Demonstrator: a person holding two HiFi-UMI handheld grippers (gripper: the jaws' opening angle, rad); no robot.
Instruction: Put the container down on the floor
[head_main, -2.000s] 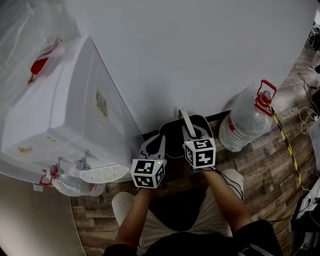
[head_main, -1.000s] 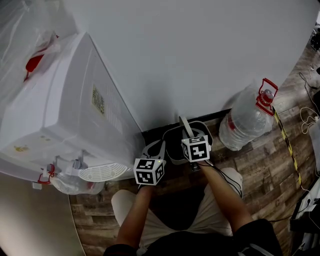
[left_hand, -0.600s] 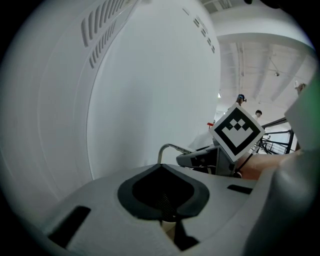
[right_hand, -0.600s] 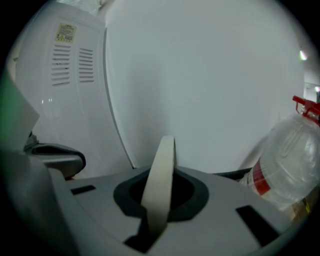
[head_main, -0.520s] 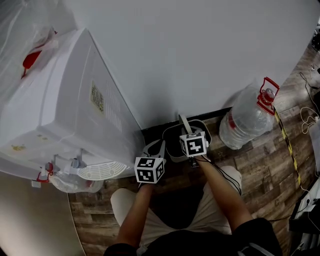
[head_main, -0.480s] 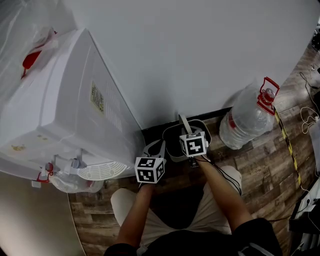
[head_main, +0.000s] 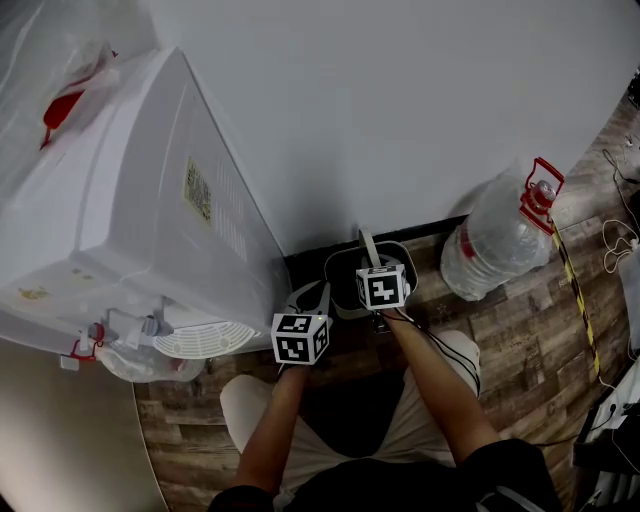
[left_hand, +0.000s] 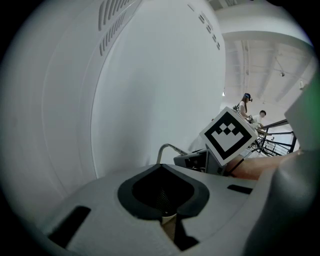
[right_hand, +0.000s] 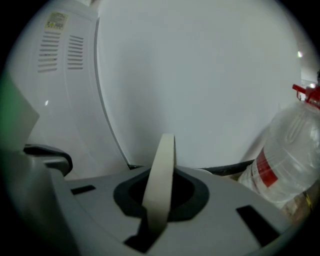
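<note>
Broadly, a white wall (head_main: 400, 100) fills the upper part of the head view, and a white water dispenser (head_main: 120, 220) stands against it at the left. Wood-plank floor (head_main: 520, 330) runs along the bottom, where the person's knees and forearms show. A large clear water bottle (head_main: 495, 240) with a red cap and carry handle stands at the right, near the wall's dark skirting. A yellow-and-black strip (head_main: 572, 280) crosses the planks beside it.

The container (head_main: 343, 278), a dark bucket, sits low between the dispenser and the bottle, close to the skirting. Whether its base touches the floor cannot be told. Its pale handle (head_main: 367, 245) rises as a flat band.

The right gripper (head_main: 372, 262) is clenched on that handle: in the right gripper view the band (right_hand: 161, 175) stands up from between the closed jaws.

The left gripper (head_main: 312, 292) hangs just left of the container, beside the dispenser's side. In the left gripper view its jaws are pressed together, with a small beige sliver (left_hand: 167, 222) at their seam; what it is cannot be made out.
</note>
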